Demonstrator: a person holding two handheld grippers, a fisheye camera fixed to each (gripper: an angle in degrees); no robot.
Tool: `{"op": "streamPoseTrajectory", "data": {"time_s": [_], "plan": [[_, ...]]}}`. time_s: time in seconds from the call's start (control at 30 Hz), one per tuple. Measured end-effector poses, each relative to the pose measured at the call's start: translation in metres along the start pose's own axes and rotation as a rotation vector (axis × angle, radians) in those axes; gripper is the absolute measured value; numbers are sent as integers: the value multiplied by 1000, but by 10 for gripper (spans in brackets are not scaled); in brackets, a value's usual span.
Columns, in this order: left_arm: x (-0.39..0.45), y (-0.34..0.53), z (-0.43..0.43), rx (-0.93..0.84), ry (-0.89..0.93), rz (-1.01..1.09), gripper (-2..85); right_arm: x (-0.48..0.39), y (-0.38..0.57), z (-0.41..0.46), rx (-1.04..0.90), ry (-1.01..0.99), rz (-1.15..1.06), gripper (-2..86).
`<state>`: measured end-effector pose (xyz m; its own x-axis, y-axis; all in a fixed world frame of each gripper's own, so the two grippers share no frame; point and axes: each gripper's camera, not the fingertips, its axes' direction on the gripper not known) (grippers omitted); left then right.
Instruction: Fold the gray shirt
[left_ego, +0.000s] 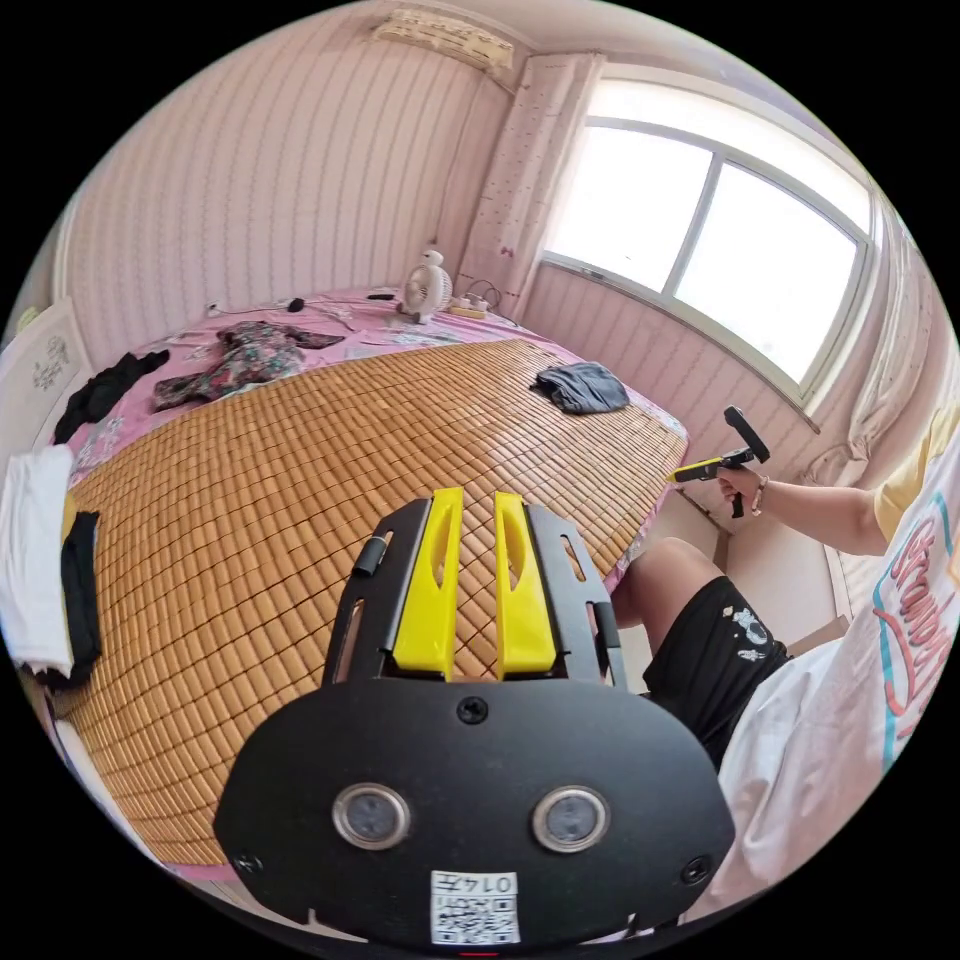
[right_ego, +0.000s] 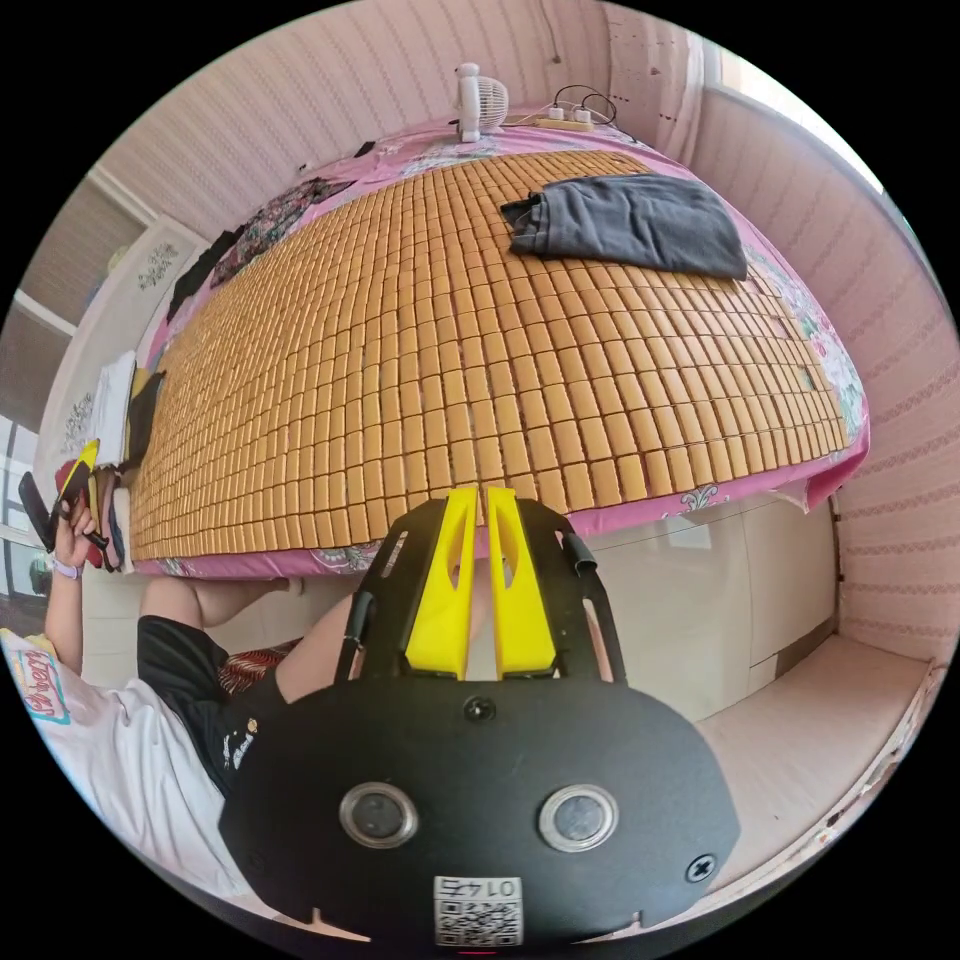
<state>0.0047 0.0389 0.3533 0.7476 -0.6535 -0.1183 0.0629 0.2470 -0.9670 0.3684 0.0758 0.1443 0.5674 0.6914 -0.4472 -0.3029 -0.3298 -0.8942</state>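
Note:
The gray shirt (left_ego: 582, 387) lies in a flattened, partly folded bundle on the bamboo mat (left_ego: 300, 480), near the bed's far corner by the window. In the right gripper view the gray shirt (right_ego: 625, 222) is a dark rectangle well beyond my jaws. My left gripper (left_ego: 478, 497) hovers over the mat's near part, its yellow jaws close together with nothing between them. My right gripper (right_ego: 481, 492) is held off the bed's edge, over the person's knee, jaws together and empty. The right gripper (left_ego: 678, 476) also appears held in a hand, and the left gripper (right_ego: 85, 462) appears at the far left.
A person in a white shirt and black shorts sits beside the bed. A small white fan (left_ego: 427, 285) and a power strip (right_ego: 565, 122) stand at the head end. A floral garment (left_ego: 240, 362), a black garment (left_ego: 105, 390) and stacked cloths (left_ego: 35, 560) lie along the mat's edges.

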Motion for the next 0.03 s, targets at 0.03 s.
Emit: {"op": "streamPoseTrajectory", "data": {"time_s": [0.03], "plan": [[17,-19,34,-33,51,41,51,8,0,-2,14,-22,15,14]]}}
